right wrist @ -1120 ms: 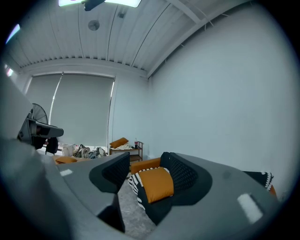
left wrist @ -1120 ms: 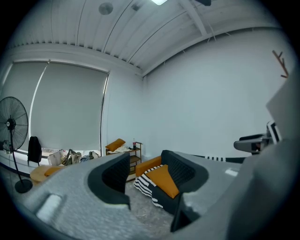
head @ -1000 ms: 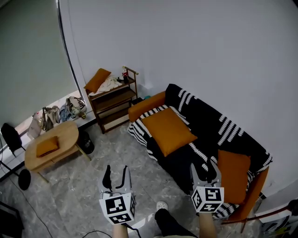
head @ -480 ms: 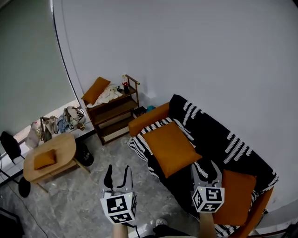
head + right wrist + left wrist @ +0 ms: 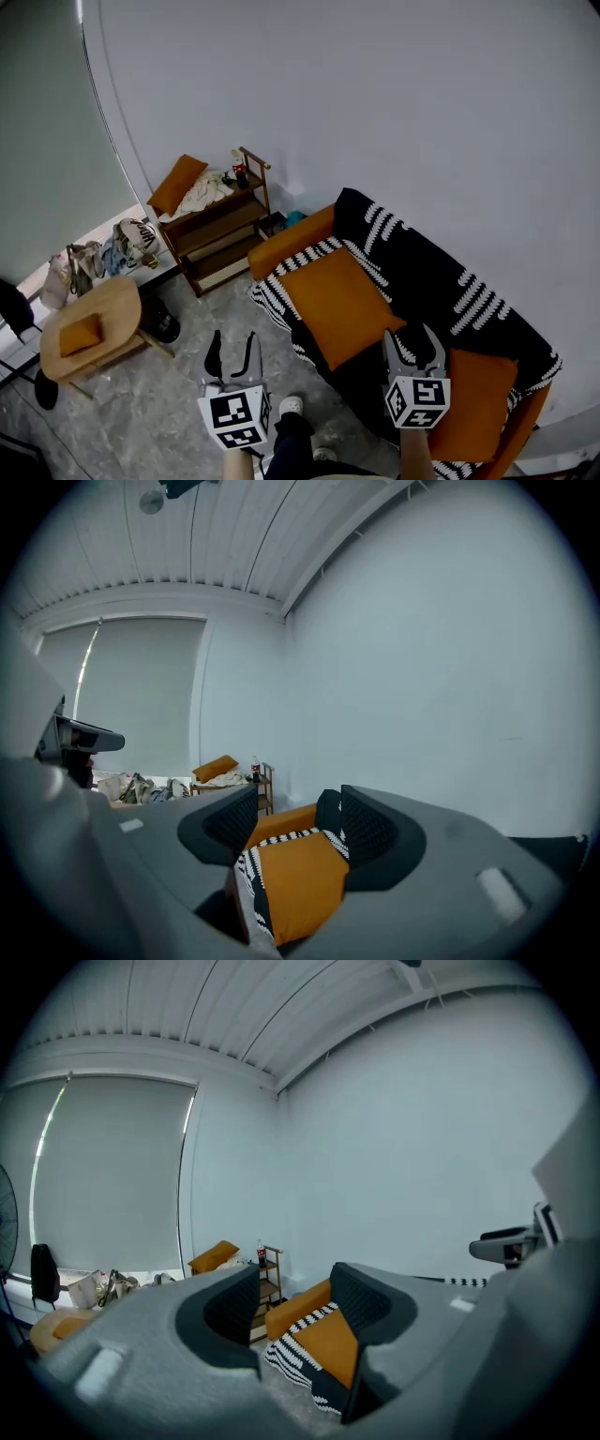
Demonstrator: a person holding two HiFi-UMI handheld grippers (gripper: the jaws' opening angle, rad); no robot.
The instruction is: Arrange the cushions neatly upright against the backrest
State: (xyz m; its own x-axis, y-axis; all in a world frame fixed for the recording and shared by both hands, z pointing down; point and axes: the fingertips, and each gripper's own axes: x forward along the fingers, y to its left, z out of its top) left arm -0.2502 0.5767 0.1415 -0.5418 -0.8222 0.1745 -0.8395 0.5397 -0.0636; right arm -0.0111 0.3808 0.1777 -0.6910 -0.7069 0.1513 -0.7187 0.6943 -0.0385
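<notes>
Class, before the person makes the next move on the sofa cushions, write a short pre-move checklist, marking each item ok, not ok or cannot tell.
1. Jaws of the left gripper apart, nothing between them: ok.
2. Jaws of the right gripper apart, nothing between them: ok.
3. The seat cushion framed between the right gripper's jaws: ok.
4. The seat cushion upright against the backrest: not ok, it lies flat.
5. The end cushion upright: cannot tell.
</notes>
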